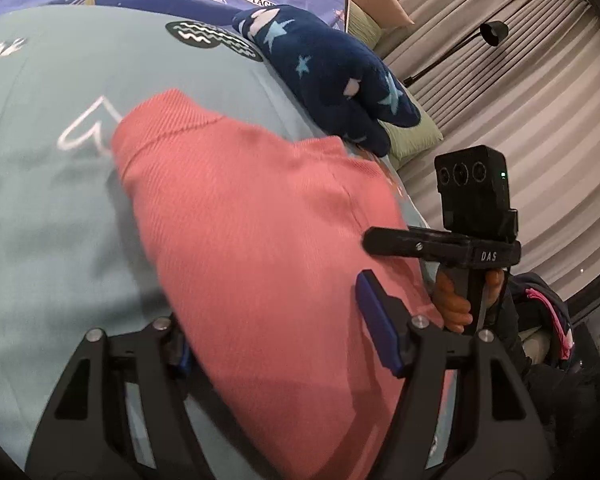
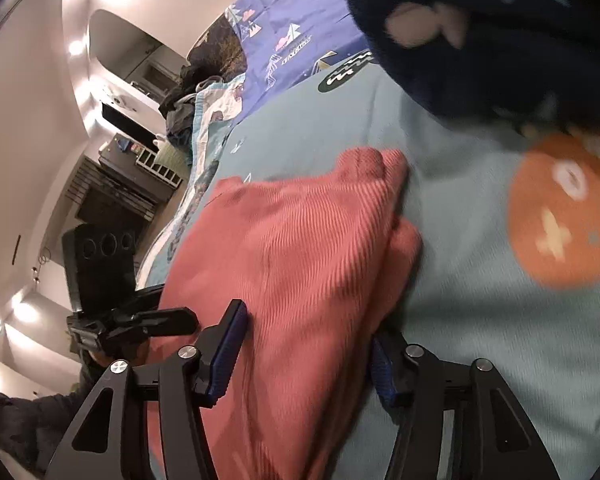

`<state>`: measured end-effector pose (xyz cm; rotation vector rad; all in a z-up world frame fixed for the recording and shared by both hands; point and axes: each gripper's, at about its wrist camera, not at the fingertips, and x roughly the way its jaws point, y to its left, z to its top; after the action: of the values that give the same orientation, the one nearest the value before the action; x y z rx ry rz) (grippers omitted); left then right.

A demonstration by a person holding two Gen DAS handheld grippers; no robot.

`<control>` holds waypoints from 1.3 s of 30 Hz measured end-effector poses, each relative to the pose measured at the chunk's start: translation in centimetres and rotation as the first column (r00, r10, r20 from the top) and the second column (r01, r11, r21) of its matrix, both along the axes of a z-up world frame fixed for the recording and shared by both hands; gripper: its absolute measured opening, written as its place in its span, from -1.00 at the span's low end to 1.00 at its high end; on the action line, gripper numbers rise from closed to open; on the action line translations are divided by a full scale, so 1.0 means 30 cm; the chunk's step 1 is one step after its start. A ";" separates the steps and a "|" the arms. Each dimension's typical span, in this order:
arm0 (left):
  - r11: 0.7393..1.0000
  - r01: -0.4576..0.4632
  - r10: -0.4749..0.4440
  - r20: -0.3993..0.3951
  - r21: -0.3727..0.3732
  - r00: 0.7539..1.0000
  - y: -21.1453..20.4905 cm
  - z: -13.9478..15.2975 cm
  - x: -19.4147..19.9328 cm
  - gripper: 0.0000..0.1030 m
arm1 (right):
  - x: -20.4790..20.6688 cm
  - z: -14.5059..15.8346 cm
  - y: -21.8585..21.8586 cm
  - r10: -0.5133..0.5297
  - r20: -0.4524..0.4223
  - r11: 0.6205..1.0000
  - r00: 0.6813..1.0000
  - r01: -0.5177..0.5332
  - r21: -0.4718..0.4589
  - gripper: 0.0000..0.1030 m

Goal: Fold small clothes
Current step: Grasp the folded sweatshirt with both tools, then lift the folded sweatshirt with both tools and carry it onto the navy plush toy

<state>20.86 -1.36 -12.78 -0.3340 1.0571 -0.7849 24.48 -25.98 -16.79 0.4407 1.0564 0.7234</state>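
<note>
Item: pink ribbed garment (image 1: 260, 216), lying on the bed (image 1: 40, 208). Left hand-held gripper (image 1: 284, 340) and right hand-held gripper (image 2: 308, 360) are straddling its near edge, jaws apart. Fold apparently being laid; next, flattening it.

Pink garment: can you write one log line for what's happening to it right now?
item: pink ribbed garment | on: teal bedspread | left hand-held gripper: garment between pads | right hand-held gripper: garment between pads | nearby: navy star fleece

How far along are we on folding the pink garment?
Partly done: the pink garment already lies doubled in layers on the teal bedspread. In hand: it runs between the pads of both the left gripper and the right gripper. Left: the navy star-print piece sits bunched, apparently unfolded.
</note>
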 end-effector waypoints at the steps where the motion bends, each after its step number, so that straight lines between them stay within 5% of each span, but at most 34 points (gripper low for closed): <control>1: 1.000 -0.010 0.010 0.006 0.012 1.000 -0.004 0.001 0.009 -0.12 | 0.001 -0.002 0.004 -0.002 -0.005 1.000 1.000 0.002 -0.001 -0.61; 2: 1.000 -0.018 0.017 0.006 0.018 1.000 -0.002 0.000 0.019 -0.32 | -0.006 0.004 0.003 -0.022 -0.001 1.000 1.000 0.022 -0.002 -0.65; 4: 0.999 -0.037 0.037 -0.006 -0.009 0.999 0.011 0.013 0.017 -0.43 | -0.042 0.042 0.001 -0.053 0.040 0.998 0.998 0.054 -0.024 -0.68; 9: 0.999 -0.033 0.029 0.139 0.027 0.990 -0.015 0.154 -0.083 -0.47 | -0.180 0.213 -0.014 -0.097 0.187 0.992 0.977 0.109 -0.056 -0.70; 14: 1.000 -0.001 -0.004 0.293 0.015 0.956 -0.055 0.372 -0.206 -0.47 | -0.358 0.426 -0.064 -0.161 0.345 0.978 0.925 0.197 -0.073 -0.70; 20: 0.996 0.064 -0.089 0.473 0.069 0.876 -0.207 0.686 -0.266 -0.47 | -0.472 0.720 -0.182 -0.271 0.499 0.939 0.823 0.339 -0.049 -0.70; 25: 0.992 0.089 -0.124 0.587 0.089 0.800 -0.347 0.981 -0.219 -0.47 | -0.435 0.980 -0.276 -0.335 0.577 0.906 0.745 0.423 -0.020 -0.70; 30: 0.990 0.058 -0.129 0.665 0.127 0.735 -0.464 1.168 -0.124 -0.47 | -0.338 1.167 -0.355 -0.389 0.610 0.871 0.690 0.492 -0.001 -0.70; 35: 0.988 0.039 -0.129 0.670 0.148 0.731 -0.538 1.224 0.020 -0.46 | -0.187 1.206 -0.388 -0.410 0.612 0.848 0.676 0.530 -0.017 -0.70; 39: 0.986 0.036 -0.133 0.624 0.166 0.770 -0.587 1.152 0.167 -0.46 | -0.074 1.125 -0.424 -0.433 0.584 0.838 0.687 0.546 -0.021 -0.70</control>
<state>25.86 -18.97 21.77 0.1146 0.4782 -0.8145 22.25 -38.71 16.96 0.2916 0.3995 0.2202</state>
